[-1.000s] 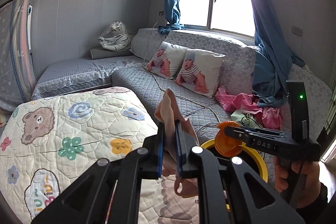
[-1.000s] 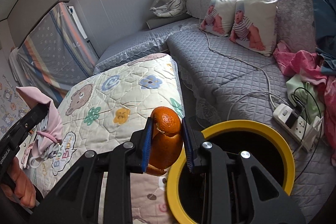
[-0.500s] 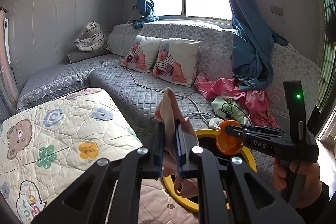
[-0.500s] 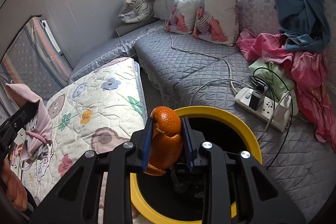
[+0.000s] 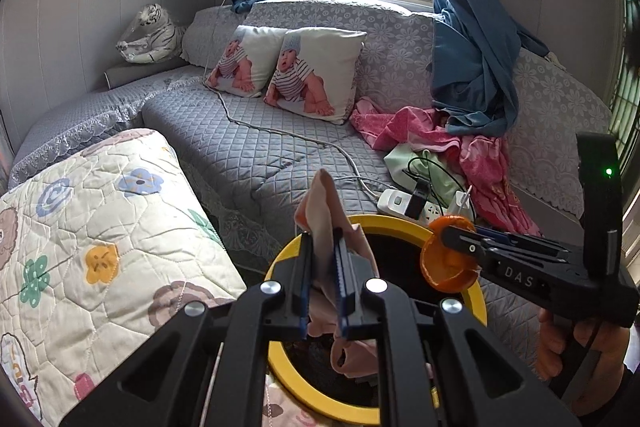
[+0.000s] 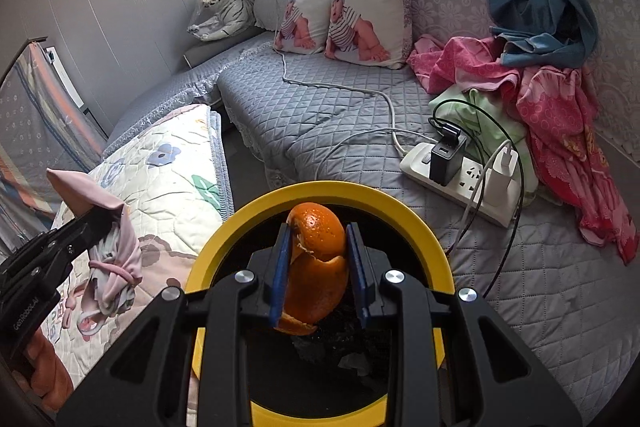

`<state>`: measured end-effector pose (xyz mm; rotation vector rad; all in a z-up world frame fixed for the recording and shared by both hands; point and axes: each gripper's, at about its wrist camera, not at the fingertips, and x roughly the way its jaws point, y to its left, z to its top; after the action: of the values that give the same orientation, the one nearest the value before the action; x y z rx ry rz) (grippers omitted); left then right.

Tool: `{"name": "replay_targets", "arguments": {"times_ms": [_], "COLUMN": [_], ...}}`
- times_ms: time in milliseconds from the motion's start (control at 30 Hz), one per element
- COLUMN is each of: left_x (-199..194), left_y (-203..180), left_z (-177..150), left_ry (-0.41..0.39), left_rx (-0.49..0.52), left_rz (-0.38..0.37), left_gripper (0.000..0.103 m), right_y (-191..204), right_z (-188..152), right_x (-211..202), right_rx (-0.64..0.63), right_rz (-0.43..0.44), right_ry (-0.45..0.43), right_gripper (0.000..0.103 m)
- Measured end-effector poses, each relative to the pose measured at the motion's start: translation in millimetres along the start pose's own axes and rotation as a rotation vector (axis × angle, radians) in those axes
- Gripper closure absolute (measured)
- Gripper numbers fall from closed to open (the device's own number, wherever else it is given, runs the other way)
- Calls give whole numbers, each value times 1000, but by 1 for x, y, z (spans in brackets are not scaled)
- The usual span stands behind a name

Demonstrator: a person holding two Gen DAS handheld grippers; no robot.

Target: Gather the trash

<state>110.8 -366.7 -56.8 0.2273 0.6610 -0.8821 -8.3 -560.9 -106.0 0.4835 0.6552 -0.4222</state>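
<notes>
A round bin with a yellow rim [image 5: 288, 391] [image 6: 400, 203] and a dark inside stands between the quilt and the sofa. My left gripper [image 5: 323, 247] is shut on a crumpled pink face mask [image 5: 322, 211], held above the bin's left rim; the mask [image 6: 114, 255] hangs off that gripper [image 6: 90, 217] in the right wrist view. My right gripper [image 6: 318, 247] is shut on an orange peel [image 6: 318, 263] right over the bin's opening. From the left wrist view the peel [image 5: 448, 263] and right gripper [image 5: 442, 233] hover over the bin's right rim.
A cartoon-print quilt [image 5: 92, 247] lies left of the bin. The grey sofa [image 6: 340, 131] behind carries a power strip with chargers [image 6: 460, 171], cables, pink and green clothes [image 6: 560, 131] and two baby-print pillows [image 5: 296, 79]. Some scraps lie in the bin.
Both grippers have moved toward and lower over the yellow-rimmed bin, which now fills more of both views. The mask and the peel remain gripped.
</notes>
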Motion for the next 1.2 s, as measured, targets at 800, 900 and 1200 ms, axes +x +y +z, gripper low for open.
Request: {"name": "replay_targets", "arguments": {"times_ms": [800,900,1200], "left_x": [31,28,-15], "left_y": [14,20,68], "left_z": [-9,-10,-7], "left_ry": [72,74,-12], "left_rx": [-73,-94,-198], "left_rz": [29,37,98], "left_gripper": [92,85,38], "right_y": [-10,-13,-9], "right_z": [-1,1,8], "right_x": [14,17,13], "right_rx": [24,38,56], "right_rz": [-27,-53,-136], "right_ry": [44,44,2], "right_gripper": [77,73,42]}}
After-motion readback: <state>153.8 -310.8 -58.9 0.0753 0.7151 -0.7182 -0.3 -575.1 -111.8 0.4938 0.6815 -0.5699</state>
